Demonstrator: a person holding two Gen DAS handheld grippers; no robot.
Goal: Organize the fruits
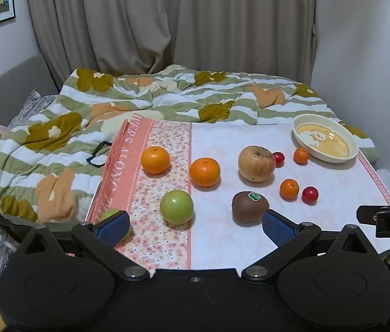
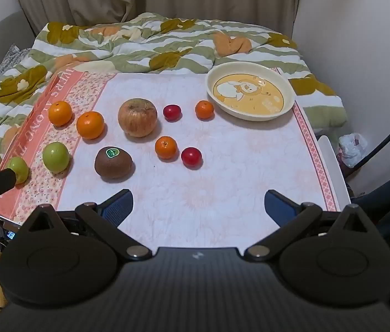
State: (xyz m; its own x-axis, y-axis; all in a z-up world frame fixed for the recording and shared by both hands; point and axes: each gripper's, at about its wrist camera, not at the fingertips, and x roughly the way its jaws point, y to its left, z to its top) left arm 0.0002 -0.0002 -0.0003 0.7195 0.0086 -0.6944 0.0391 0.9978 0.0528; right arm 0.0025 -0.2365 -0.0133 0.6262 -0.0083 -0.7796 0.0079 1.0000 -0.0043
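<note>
both tools are spread wide with nothing between the fingers: the left tool (image 1: 195,225) hangs over the bench's (image 2: 222,171) near edge, the right tool (image 2: 198,207) over bare cloth with open room ahead. fruit lies scattered across the left and middle: two oranges (image 2: 90,124), an apple (image 2: 137,121), a kiwi (image 2: 113,162), two green fruits (image 2: 55,157), small oranges and red fruits. the empty plate (image 2: 250,90) sits at the far right corner. a rumpled quilt (image 1: 139,96) borders the far edge. only the left view shows black glasses (image 1: 98,155) on it.
</note>
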